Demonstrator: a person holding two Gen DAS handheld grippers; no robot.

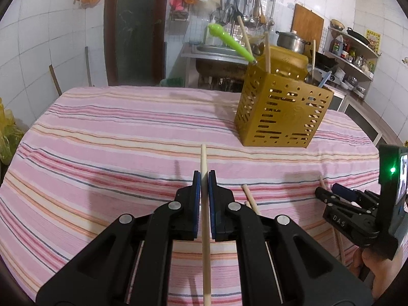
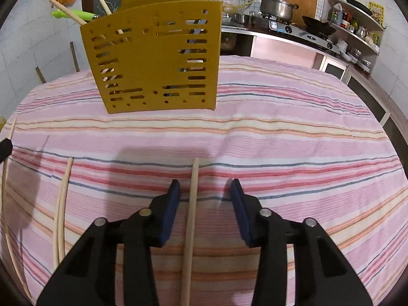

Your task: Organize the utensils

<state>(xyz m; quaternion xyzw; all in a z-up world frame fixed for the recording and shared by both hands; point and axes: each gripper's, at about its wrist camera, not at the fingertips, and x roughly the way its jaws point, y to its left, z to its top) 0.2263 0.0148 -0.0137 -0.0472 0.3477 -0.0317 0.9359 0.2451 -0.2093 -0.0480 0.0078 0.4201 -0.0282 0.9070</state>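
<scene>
A yellow perforated utensil holder (image 1: 283, 107) stands on the striped tablecloth; it also shows in the right wrist view (image 2: 155, 61). It holds a green-handled utensil (image 1: 229, 41) and some wooden chopsticks (image 1: 267, 53). My left gripper (image 1: 204, 178) is shut on a wooden chopstick (image 1: 204, 163) that points forward. My right gripper (image 2: 205, 186) is open, with a chopstick (image 2: 192, 199) lying on the cloth between its fingers. Two more chopsticks (image 2: 62, 199) lie to its left, and in the left wrist view loose chopsticks (image 1: 249, 199) lie beside my left gripper.
The pink striped cloth (image 1: 114, 132) covers the whole table. Behind it are a sink with hanging utensils (image 1: 242, 7), a stove with a pot (image 2: 278, 6) and shelves (image 2: 357, 25). My right gripper shows at the right edge of the left wrist view (image 1: 331, 196).
</scene>
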